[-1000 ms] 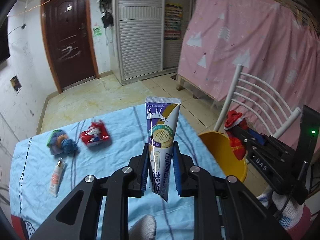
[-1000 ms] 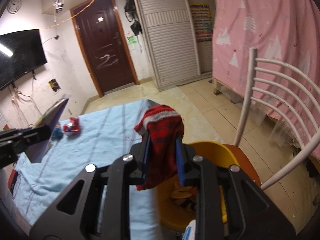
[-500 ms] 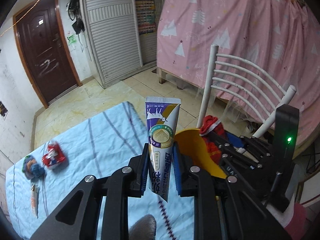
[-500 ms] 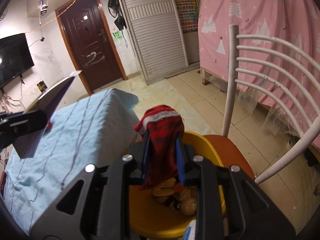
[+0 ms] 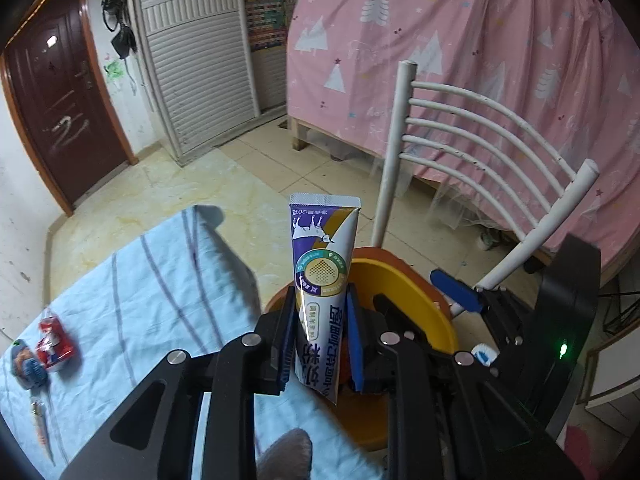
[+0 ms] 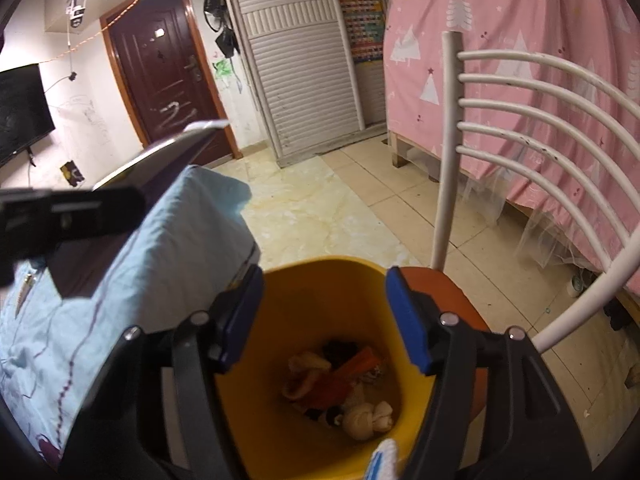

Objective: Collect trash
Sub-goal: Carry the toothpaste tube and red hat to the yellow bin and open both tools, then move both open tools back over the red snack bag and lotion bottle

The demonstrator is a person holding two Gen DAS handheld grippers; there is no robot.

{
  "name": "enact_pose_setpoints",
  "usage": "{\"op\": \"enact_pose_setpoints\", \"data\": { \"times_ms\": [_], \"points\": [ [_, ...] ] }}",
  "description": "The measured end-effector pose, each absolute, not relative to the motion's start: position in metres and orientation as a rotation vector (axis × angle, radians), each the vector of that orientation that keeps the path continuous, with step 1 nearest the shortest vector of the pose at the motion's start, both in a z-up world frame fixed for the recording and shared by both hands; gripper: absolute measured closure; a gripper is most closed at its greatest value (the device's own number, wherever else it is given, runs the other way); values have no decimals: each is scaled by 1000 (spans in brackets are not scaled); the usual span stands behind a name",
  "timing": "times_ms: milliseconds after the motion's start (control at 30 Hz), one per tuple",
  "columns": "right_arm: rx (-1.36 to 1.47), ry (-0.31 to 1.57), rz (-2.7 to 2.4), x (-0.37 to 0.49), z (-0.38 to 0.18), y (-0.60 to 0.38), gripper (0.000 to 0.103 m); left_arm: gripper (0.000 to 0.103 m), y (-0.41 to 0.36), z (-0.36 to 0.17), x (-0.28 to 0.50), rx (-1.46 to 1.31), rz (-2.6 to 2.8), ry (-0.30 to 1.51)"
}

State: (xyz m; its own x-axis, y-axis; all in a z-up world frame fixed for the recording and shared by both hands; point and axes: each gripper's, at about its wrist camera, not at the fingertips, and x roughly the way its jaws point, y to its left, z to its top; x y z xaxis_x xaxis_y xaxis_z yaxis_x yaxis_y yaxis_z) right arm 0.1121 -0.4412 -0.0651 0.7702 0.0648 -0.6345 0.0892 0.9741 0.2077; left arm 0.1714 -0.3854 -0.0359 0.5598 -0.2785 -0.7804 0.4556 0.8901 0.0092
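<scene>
My left gripper (image 5: 318, 308) is shut on a purple and white toothpaste tube (image 5: 322, 264), which stands upright over the near rim of the yellow bin (image 5: 404, 280). In the right wrist view my right gripper (image 6: 324, 312) hangs over the same yellow bin (image 6: 320, 262). Its jaws are opening and nothing is between the blue pads. A red sock (image 6: 332, 386) lies inside the bin among other scraps. At the left of that view, the tube (image 6: 160, 164) shows edge-on in the left gripper.
The table under a light blue striped cloth (image 5: 160, 280) carries a red wrapper (image 5: 54, 344), a blue bundle (image 5: 26, 364) and a small tube (image 5: 40, 432). The bin sits on the orange seat (image 6: 448, 292) of a white chair (image 6: 500, 120). Pink curtain behind.
The right gripper opened and the red sock dropped from it into the bin. The left gripper carried the tube rightward from above the table to the bin's edge.
</scene>
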Motion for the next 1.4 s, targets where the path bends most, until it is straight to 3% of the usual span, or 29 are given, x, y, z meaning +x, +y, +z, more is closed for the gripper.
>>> {"op": "enact_pose_setpoints", "data": {
  "times_ms": [133,200,500,1400],
  "points": [
    [229,707,-40,105,-70,-448,42,89,-391,-42,179,172,-484,901],
    [228,708,-49,101,-70,-449,42,81,-394,-45,182,160,-489,910],
    [225,694,-74,93,-56,-448,41,70,-381,-39,180,115,-476,916],
    [93,620,-4,82,14,-361,39,70,-254,13,148,-38,-400,815]
  ]
}}
